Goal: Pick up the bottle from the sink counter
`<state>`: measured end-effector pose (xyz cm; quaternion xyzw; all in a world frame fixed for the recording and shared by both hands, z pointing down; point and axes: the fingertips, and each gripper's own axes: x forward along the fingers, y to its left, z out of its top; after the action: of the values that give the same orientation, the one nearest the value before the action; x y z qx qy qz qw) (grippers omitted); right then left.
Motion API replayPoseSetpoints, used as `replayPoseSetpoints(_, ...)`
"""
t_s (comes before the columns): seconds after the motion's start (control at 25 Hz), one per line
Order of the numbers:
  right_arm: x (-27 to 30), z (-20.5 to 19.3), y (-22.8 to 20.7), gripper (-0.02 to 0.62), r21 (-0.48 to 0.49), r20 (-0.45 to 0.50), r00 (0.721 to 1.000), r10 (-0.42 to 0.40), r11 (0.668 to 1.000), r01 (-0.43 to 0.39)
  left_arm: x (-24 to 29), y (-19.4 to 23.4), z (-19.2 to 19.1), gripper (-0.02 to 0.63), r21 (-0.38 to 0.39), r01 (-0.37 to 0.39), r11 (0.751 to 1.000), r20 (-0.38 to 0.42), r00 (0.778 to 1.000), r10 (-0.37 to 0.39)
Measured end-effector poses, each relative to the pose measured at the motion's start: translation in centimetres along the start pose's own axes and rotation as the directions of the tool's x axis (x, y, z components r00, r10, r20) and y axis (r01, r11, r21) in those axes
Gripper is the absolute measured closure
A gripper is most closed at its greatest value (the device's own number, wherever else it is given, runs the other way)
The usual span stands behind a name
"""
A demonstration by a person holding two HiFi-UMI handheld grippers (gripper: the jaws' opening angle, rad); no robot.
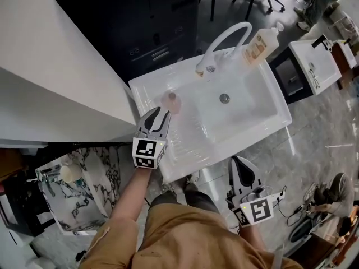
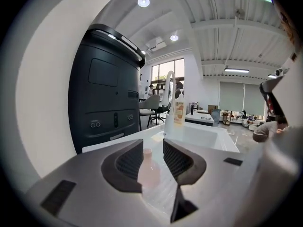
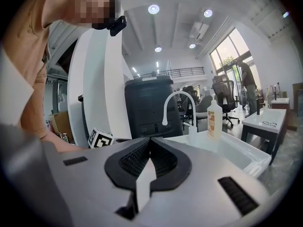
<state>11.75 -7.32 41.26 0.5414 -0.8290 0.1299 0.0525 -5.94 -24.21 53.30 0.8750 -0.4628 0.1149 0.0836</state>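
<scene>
Left tool (image 2: 152, 146) gapes partly open, pink bottle (image 2: 147, 173) standing between its jaws.

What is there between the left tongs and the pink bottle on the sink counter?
Nothing. In the head view the pink bottle stands right at the tips of the open left tongs.

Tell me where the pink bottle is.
In the head view the pink bottle stands on the left ledge of the sink, beside the basin, at the open jaw tips of the left gripper.
</scene>
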Motion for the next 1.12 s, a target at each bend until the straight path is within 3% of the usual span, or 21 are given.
replayPoseSetpoints(1.12, 1.2, -2.6, -2.9, 0.592, 0.043, -0.077, 0.997, -0.006, 0.999, 0.009, 9.2, 1.9, -5.1, 0.44, -0.067, -0.041, 0.997, -0.119, 0.992, 0.033)
